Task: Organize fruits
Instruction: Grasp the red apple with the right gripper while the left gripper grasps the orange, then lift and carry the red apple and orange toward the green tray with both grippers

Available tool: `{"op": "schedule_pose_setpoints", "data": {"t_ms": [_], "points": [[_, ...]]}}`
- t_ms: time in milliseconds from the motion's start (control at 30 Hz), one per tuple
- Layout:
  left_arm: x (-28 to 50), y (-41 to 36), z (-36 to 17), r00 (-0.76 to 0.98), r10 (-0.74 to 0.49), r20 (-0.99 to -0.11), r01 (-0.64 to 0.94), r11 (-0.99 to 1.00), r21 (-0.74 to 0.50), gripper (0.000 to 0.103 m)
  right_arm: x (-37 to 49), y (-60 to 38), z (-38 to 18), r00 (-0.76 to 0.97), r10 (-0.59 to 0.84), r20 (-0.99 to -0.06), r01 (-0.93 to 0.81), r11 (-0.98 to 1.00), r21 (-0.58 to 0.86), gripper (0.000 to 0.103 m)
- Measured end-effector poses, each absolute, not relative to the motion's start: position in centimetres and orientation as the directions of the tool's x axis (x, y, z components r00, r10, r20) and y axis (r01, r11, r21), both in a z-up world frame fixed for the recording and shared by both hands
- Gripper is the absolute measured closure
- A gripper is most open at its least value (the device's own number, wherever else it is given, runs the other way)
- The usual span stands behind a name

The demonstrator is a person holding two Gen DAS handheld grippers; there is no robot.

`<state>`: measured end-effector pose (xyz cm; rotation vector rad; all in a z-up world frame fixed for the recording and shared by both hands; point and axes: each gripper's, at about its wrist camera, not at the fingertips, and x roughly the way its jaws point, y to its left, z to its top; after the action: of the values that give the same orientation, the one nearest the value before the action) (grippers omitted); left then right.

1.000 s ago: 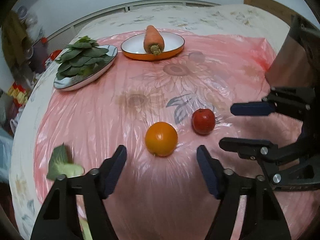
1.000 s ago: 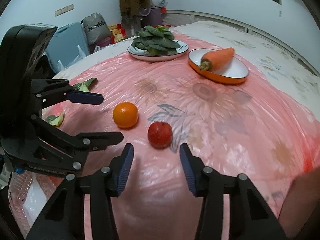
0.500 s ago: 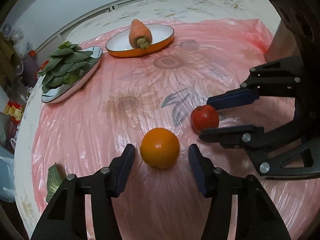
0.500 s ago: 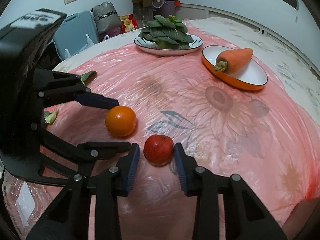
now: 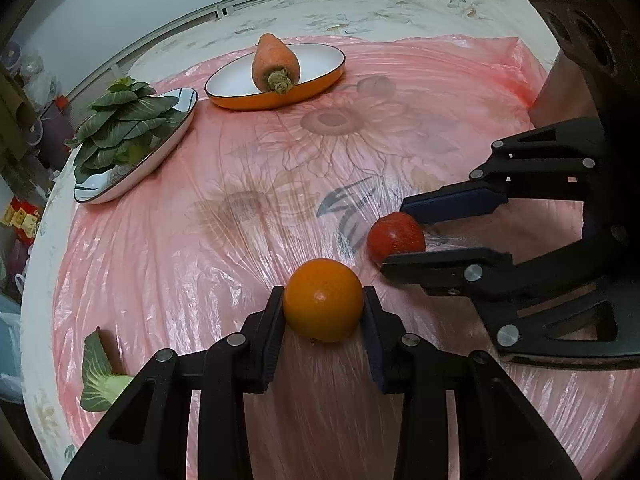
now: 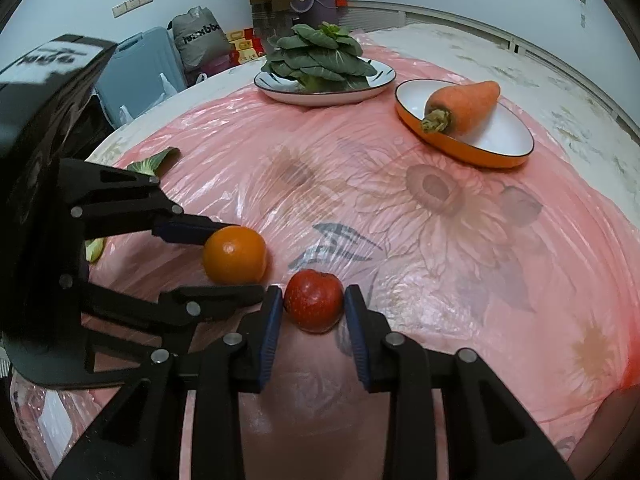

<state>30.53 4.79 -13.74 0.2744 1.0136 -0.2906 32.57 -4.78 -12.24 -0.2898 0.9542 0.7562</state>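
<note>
Orange (image 5: 323, 306) pinched by closing left hand-held gripper (image 5: 323, 320), stray leaf (image 5: 98, 376) nearer in left view

You're working over a thin, glossy pink plastic sheet (image 5: 168, 264), crinkled and shiny. The orange (image 5: 323, 300) looks dimpled and matt, the apple (image 6: 314, 300) smooth and waxy. Your grippers' black arms look like matt plastic with metal rivets.

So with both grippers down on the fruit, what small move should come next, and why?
Probably finish closing, then lift both a little. The left gripper has its jaws closing on the orange, pads at both sides; the right gripper is closing on the apple the same way. Both fruits sit on the pink plastic sheet, close together, so a straight lift looks safest.
</note>
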Motion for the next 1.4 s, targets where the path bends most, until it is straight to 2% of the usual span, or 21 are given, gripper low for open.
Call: {"op": "schedule_pose_setpoints", "data": {"t_ms": [533,1100,1400], "points": [[30.2,5.1,-13.4,0.518,-0.119,-0.847,0.337,0.938,0.075,0.072,32.6,-4.7,-12.1,0.351,0.445,-0.824,-0.685,0.722,0.098,0.051],[28.6,5.8,-10.4,0.56,-0.142,-0.816,0.301,0.953,0.041,0.072,30.9,-8.3,-8.7,0.436,0.488,-0.756,-0.608,0.779,0.153,0.052],[26.3,5.8,-8.3,0.582,-0.147,-0.8,0.293,0.956,0.037,0.072,26.5,-11.0,-7.1,0.465,0.495,-0.734,-0.588,0.792,0.161,0.052]]}}
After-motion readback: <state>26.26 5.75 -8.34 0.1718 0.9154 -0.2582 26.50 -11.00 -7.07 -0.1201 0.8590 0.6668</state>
